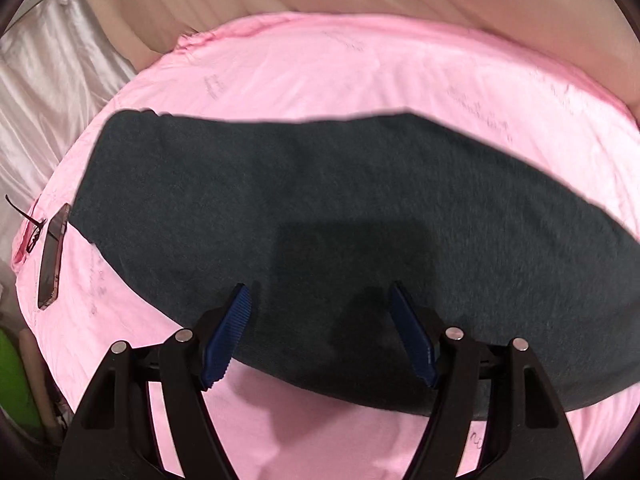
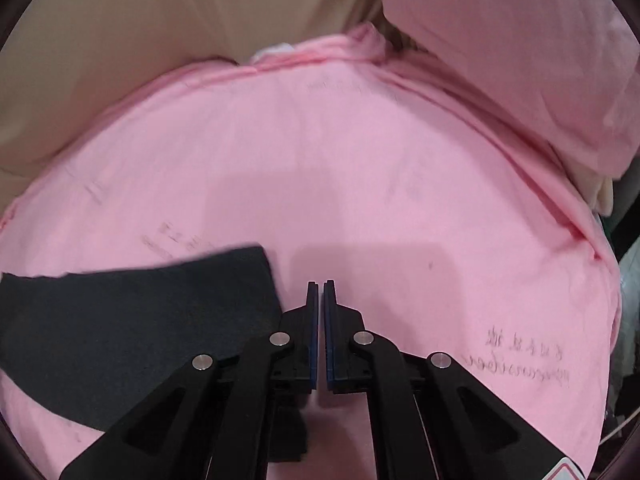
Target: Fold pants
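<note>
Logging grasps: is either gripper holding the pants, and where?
Neither. The left gripper is open over the pants; the right gripper is shut on nothing beside them.

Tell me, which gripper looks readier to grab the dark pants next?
Probably the left. The left gripper is open right over the near edge of the pants. The right gripper is shut over bare pink sheet, beside the pants' end.

Both views are taken close above the pink sheet (image 1: pixel 304 76), angled steeply downward along the fingers. The dark pants (image 2: pixel 132 320) are shared by both.
</note>
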`<state>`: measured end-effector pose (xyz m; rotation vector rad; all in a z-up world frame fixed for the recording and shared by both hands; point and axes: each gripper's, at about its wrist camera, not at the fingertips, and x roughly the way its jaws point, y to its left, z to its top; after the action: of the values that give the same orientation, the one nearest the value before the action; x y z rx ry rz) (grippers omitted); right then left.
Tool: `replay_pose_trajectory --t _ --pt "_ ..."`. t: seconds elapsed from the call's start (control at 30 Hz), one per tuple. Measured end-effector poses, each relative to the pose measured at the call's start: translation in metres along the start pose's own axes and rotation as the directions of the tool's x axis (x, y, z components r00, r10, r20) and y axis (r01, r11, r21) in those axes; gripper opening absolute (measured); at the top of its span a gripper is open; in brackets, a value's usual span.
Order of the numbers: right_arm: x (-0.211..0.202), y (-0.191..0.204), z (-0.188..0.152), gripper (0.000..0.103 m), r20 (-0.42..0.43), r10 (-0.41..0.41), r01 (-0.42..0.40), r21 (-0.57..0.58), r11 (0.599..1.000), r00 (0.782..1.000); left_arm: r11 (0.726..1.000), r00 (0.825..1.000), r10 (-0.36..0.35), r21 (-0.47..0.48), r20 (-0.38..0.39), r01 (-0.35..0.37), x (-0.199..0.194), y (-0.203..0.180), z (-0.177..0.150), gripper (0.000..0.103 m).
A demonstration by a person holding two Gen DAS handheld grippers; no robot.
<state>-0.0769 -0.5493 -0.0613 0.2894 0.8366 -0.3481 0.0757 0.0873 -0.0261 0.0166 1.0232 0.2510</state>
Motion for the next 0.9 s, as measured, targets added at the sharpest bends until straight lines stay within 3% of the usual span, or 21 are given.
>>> replay_pose_trajectory --t 0.07,0.1,0.17,0.3,0.4,0.5,0.67,0.73,0.83,0.87,0.9 --pt "-0.026 0.000 -0.003 0.012 0.071 0.019 -0.023 0.048 0.999 0.997 1.000 1.000 -0.001 -0.030 0.029 0.002 -0.009 0.016 0.009 0.069" --pt "-0.036 0.001 -0.005 0.026 0.100 0.021 -0.027 0.059 0.998 0.995 0.999 0.999 -0.001 -0.051 0.043 0.003 -0.013 0.027 0.014 0.071" --pt "-0.063 0.010 -0.017 0.040 0.165 0.018 -0.031 0.080 0.996 0.986 0.992 0.997 0.006 -0.129 0.073 0.004 -0.022 0.065 0.028 0.080" --pt "-0.089 0.050 -0.050 0.041 0.190 0.103 -0.118 0.067 0.991 0.976 0.954 0.992 0.091 -0.294 0.089 -0.061 -0.028 0.148 0.040 0.083" --pt "-0.089 0.099 -0.062 0.041 0.178 0.208 -0.218 0.038 0.975 0.962 0.893 0.990 0.123 -0.442 0.064 -0.083 -0.023 0.224 0.032 0.086" --pt "-0.088 0.155 -0.075 0.042 0.144 0.264 -0.264 -0.021 0.964 0.954 0.841 0.998 0.029 -0.541 0.047 0.001 -0.007 0.273 0.022 0.086" --pt "-0.077 0.236 -0.082 0.045 0.076 0.334 -0.328 -0.087 0.941 0.939 0.810 0.991 -0.132 -0.575 0.011 0.114 0.032 0.297 0.018 0.086" --pt "-0.076 0.263 -0.087 0.045 0.054 0.346 -0.338 -0.117 0.934 0.937 0.806 0.981 -0.194 -0.567 0.013 0.167 0.043 0.293 0.018 0.078" --pt "-0.074 0.291 -0.089 0.049 0.038 0.356 -0.346 -0.154 0.925 0.934 0.822 0.960 -0.279 -0.523 -0.025 0.225 0.065 0.281 0.022 0.037" --pt "-0.075 0.299 -0.089 0.049 0.037 0.355 -0.345 -0.161 0.925 0.934 0.823 0.956 -0.290 -0.519 -0.037 0.230 0.073 0.281 0.023 0.014" --pt "-0.076 0.307 -0.090 0.049 0.033 0.357 -0.347 -0.168 0.923 0.934 0.824 0.958 -0.283 -0.524 -0.048 0.218 0.077 0.282 0.023 0.011"
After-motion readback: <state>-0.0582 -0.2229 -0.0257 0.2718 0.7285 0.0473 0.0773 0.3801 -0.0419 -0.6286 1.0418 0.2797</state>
